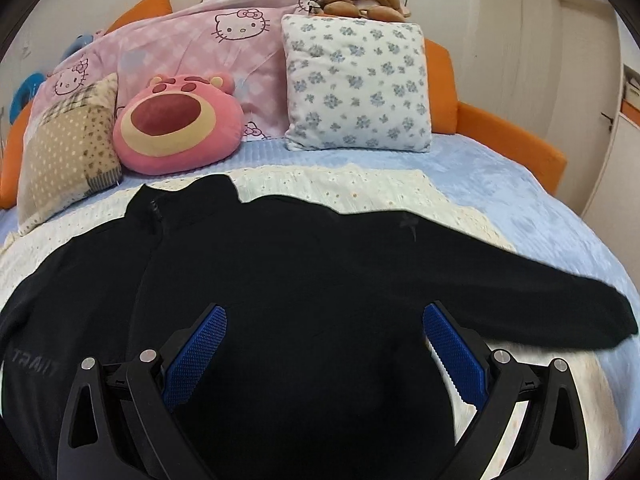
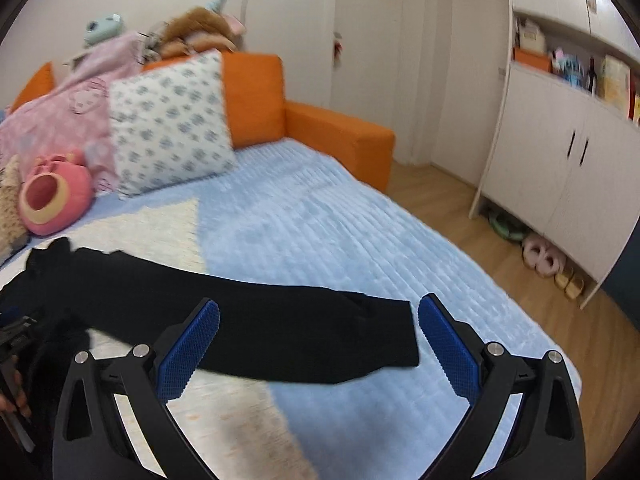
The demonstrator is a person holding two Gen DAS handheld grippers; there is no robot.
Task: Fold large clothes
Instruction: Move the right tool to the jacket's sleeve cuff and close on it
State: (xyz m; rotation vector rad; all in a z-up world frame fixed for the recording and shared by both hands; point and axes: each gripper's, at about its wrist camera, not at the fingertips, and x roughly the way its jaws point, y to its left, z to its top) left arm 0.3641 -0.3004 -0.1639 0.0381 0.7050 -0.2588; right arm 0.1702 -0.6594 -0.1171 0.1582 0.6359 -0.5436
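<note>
While both claws hang over it: black jacket (image 1: 280, 280) lies spread flat on the bed, front side up, collar toward the pillows.
Landmark: black jacket; all places given from it.
Underlay: cream eyelet cloth (image 1: 340, 188) directly beneath the jacket, on top of the blue bedspread (image 1: 540, 208).
Sleeve (image 2: 280, 328): stretched straight out to the jacket's right, cuff end resting on the blue bedspread past the cream cloth's edge.
Lettering: pale letters on the jacket's left part, low in the left wrist view.
Left gripper (image 1: 324, 320): fingers spread wide, above the jacket's body, nothing between the blue pads (image 1: 452, 356).
Right gripper (image 2: 320, 312): fingers spread wide, straddling the sleeve near the cuff; contact with the fabric cannot be told.
Beyond the collar: pink bear cushion (image 1: 176, 124), floral pillow (image 1: 356, 84), pink cat-print quilt (image 1: 208, 36) against the orange bed frame (image 1: 512, 128).
Right of the sleeve, across the floor: white cabinet (image 2: 560, 160), slippers (image 2: 540, 256) at its foot.
</note>
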